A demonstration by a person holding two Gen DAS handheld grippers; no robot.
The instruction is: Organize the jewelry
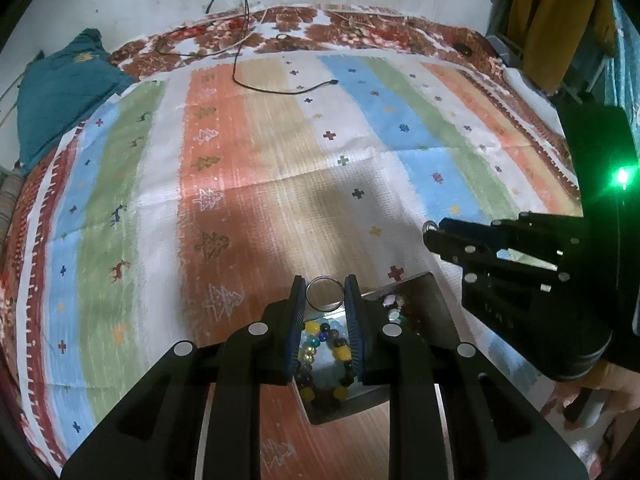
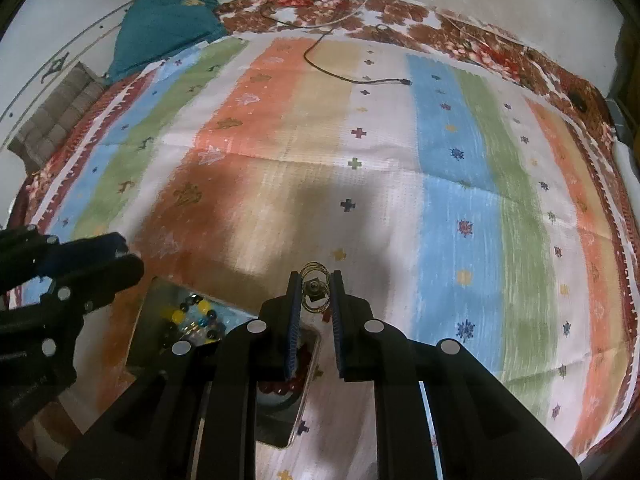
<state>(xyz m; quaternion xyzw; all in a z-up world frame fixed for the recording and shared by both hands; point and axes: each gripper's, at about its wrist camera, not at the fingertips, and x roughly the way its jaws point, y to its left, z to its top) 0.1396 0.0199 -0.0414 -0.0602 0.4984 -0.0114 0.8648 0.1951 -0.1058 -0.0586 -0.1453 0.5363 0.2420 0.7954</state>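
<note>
- Jewelry is held in both grippers: a plain silver ring [image 1: 325, 293] is pinched between the pads of the left gripper [image 1: 325, 300], and a gold wire-hoop piece with a small charm [image 2: 315, 290] is clamped in the right gripper [image 2: 316, 294].
- Both grippers are closed on their pieces, raised clear above the striped mat [image 1: 256, 160] spread over a bed.
- A metal tray [image 1: 424, 292] lies directly beneath the left gripper, at 6 o'clock from the ring; bead bracelets [image 1: 328, 356] with yellow, dark and clear beads rest in it.
- In the right wrist view the tray is seen at 8 o'clock from the held hoop piece, with a second compartment of dark red beads [image 2: 298, 380] at 6 o'clock, partly hidden by the gripper body.
- The tray's long axis runs roughly from 7 to 1 o'clock in the left view.
- The left gripper is judged the nearer to the bracelet compartment, the right to the red-bead end.
- The coming move is judged to turn on this: each piece is either lowered straight to 6 o'clock into the tray, or carried toward 12 o'clock onto bare mat for sorting; which one cannot be told.
- A loose black cable [image 1: 280, 87] lies well apart at 12 o'clock.
</note>
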